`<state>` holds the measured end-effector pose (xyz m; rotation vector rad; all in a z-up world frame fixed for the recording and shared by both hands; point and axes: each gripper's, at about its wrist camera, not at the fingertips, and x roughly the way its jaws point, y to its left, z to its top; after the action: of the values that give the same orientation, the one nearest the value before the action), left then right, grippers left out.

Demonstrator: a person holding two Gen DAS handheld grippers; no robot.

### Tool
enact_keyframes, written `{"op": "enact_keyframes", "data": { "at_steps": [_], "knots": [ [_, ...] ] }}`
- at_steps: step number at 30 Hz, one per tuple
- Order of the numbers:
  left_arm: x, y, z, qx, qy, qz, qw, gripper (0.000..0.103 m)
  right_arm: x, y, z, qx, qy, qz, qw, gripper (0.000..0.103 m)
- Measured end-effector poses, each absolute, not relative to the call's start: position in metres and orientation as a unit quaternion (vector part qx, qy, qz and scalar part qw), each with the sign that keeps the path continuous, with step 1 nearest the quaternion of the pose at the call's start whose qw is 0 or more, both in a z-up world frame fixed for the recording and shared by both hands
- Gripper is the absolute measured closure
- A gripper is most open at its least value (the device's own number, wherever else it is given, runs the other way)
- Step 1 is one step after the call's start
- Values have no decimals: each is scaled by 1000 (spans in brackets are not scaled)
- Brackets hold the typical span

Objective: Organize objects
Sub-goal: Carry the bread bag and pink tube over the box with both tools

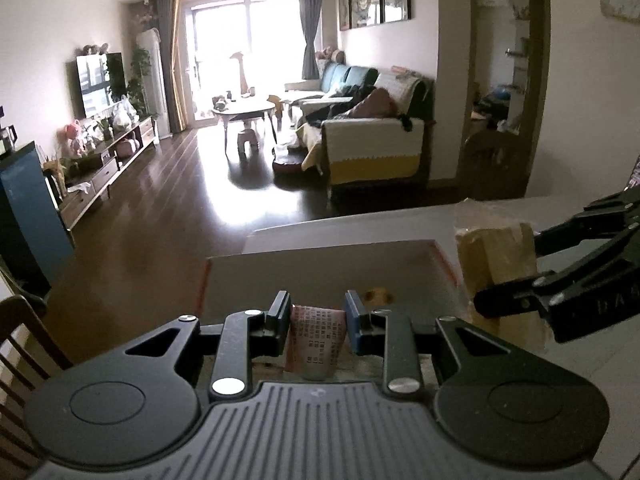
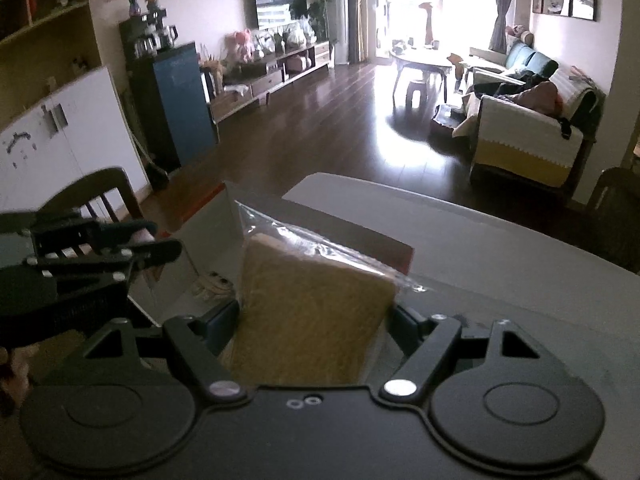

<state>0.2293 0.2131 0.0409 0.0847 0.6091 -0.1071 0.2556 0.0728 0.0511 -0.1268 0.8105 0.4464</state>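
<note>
My left gripper (image 1: 318, 310) is shut on a pink tube with printed text (image 1: 318, 340), held over the near edge of an open cardboard box (image 1: 320, 270) with red-edged flaps. Inside the box a small tan item (image 1: 378, 295) lies on the floor. My right gripper (image 2: 316, 316) is shut on a yellow sponge in a clear plastic wrapper (image 2: 312, 320), held beside the box's right wall. In the left wrist view the same wrapped sponge (image 1: 496, 256) and right gripper (image 1: 504, 280) come in from the right. In the right wrist view the left gripper (image 2: 160, 246) shows at the left.
The box stands on a grey table (image 2: 500, 248). A dark wooden chair (image 2: 104, 196) stands at the table's left side, another chair (image 1: 494, 164) at the far side. Beyond lies a dark wood floor (image 1: 168, 200), a sofa (image 1: 372, 148) and a TV unit (image 1: 104, 164).
</note>
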Motion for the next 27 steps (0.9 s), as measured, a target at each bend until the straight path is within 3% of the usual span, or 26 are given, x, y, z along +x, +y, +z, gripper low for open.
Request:
{"op": "enact_keyframes", "data": {
  "at_steps": [27],
  "knots": [
    [335,239,-80,90,485,-77,867,75,305,151,-33,-141,465,197,851,26]
  ]
}}
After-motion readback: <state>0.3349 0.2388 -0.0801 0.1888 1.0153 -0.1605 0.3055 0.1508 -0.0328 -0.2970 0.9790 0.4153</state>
